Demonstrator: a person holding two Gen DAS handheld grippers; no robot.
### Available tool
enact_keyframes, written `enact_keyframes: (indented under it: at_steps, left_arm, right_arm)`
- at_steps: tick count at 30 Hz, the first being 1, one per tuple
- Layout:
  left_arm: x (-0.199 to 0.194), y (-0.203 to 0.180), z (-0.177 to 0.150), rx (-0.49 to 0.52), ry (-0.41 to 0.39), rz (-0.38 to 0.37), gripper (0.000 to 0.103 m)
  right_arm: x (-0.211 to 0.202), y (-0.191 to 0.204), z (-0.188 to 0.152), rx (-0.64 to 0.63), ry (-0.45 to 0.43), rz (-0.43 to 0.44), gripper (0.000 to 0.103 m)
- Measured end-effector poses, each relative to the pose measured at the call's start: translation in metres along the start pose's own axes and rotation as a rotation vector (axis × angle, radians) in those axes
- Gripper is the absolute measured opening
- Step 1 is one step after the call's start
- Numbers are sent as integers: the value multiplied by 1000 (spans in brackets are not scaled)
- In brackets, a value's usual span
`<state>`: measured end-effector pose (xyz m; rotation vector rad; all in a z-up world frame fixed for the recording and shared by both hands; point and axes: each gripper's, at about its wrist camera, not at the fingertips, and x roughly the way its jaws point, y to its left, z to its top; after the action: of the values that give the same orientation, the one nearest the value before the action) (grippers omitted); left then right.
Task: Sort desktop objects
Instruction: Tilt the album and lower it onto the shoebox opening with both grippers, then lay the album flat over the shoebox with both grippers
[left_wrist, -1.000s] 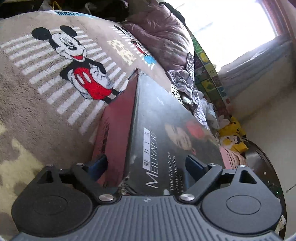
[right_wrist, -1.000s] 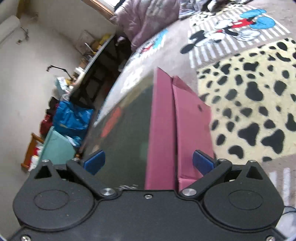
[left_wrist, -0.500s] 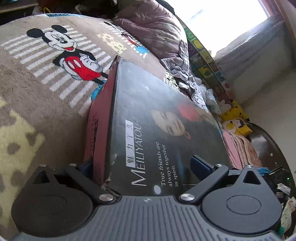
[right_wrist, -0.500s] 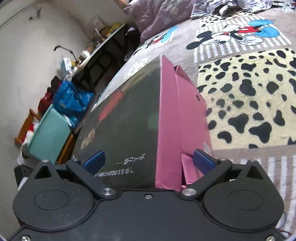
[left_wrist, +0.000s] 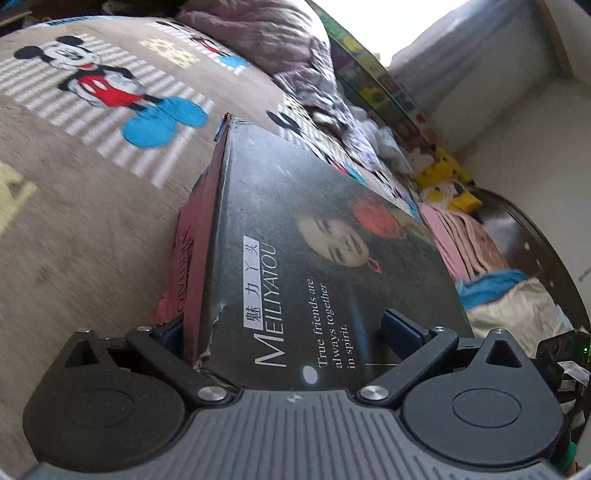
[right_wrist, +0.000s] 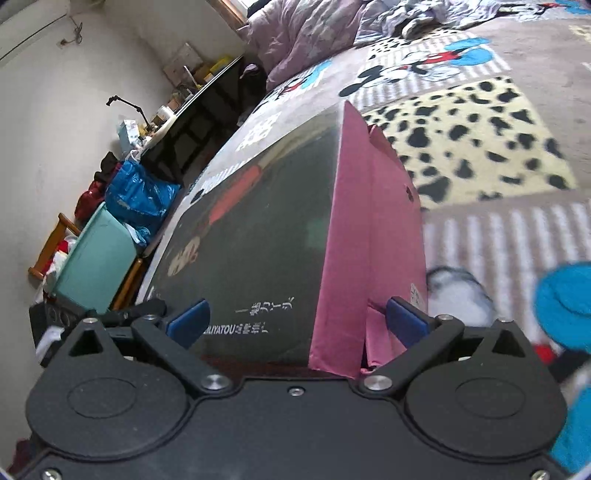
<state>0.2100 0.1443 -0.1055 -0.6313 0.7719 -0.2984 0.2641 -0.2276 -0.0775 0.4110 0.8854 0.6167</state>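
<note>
A flat cardboard box (left_wrist: 314, 251) with a dark lid printed "MEILIYATOU" and pink-red sides is held between both grippers above a Mickey Mouse blanket (left_wrist: 92, 155). My left gripper (left_wrist: 288, 328) is shut on one end of the box, its blue pads against the lid and the underside. My right gripper (right_wrist: 295, 321) is shut on the opposite end of the box (right_wrist: 266, 236), one pad on the dark lid, the other on the pink side flap. The box is tilted.
A rumpled purple quilt (right_wrist: 314, 33) lies at the far end of the bed. A teal bin (right_wrist: 96, 262), a blue bag (right_wrist: 140, 192) and a dark desk (right_wrist: 199, 110) stand by the wall. Folded clothes and yellow plush toys (left_wrist: 454, 184) lie beside the bed.
Both grippers have carried the box across the bed; the blanket pattern has slid underneath. The box has levelled somewhat and more of its lid shows. The grips have not changed.
</note>
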Motion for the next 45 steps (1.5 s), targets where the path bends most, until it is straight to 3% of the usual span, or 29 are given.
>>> enact_keyframes:
  at_steps: [3, 7, 13, 15, 19, 22, 39, 45]
  left_arm:
    - [-1, -7, -6, 29, 4, 7, 103]
    - [-14, -15, -13, 93, -93, 112, 103]
    - [-29, -42, -29, 267, -211, 257, 102]
    - [-32, -48, -32, 296, -231, 260, 102]
    - [-27, -66, -34, 371, -193, 231, 102]
    - [-25, -71, -31, 370, -191, 232, 102]
    - [-14, -89, -37, 454, -157, 273, 102]
    - [-19, -95, -45, 528, -253, 352, 102]
  right_arm:
    - [-18, -7, -5, -11, -36, -44, 103]
    - [-34, -3, -8, -46, -144, -97, 103]
    - [-28, 20, -13, -202, -183, -124, 103]
    - [-26, 26, -16, -234, -191, -130, 103]
    - [-22, 33, -20, -271, -192, -124, 103]
    - [-22, 36, -21, -291, -194, -155, 103]
    - [-23, 19, -29, -219, -179, -150, 103]
    - [-26, 15, -33, -212, -211, -187, 103]
